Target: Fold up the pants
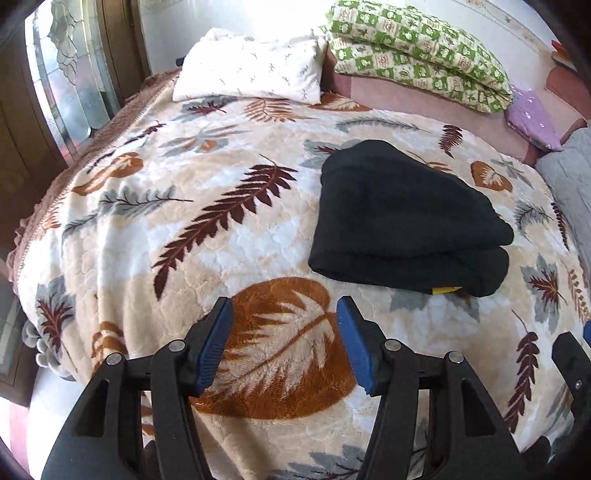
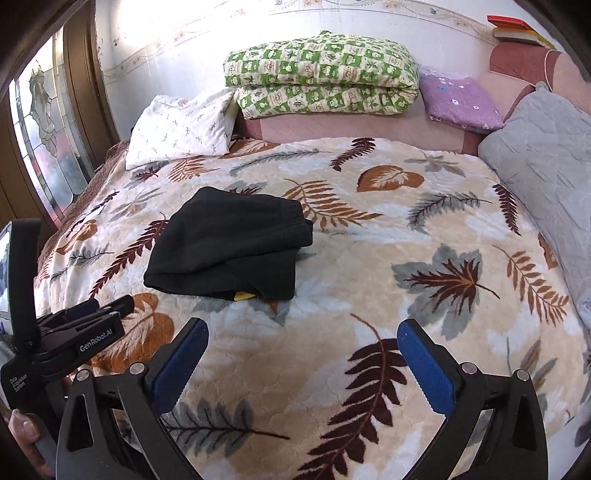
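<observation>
The black pants [image 1: 399, 221] lie folded into a thick, compact stack on the leaf-patterned blanket [image 1: 207, 236], with a yellow tag [image 1: 447, 290] peeking from the near edge. My left gripper [image 1: 284, 306] is open above the blanket, nearer the camera and left of the pants, with nothing between its blue pads. In the right wrist view the pants [image 2: 229, 243] sit ahead and to the left. My right gripper [image 2: 303, 325] stands wide open over bare blanket [image 2: 369, 266], apart from the pants. The left gripper [image 2: 107, 310] shows at the left edge there, held by a hand.
A white pillow [image 2: 181, 129], a folded green-checked quilt [image 2: 321, 77], a purple cushion [image 2: 458, 99] and a grey quilted pillow [image 2: 546, 158] line the head and right side of the bed. A glass-panelled door [image 1: 66, 92] stands to the left. Books [image 2: 517, 29] rest on the headboard.
</observation>
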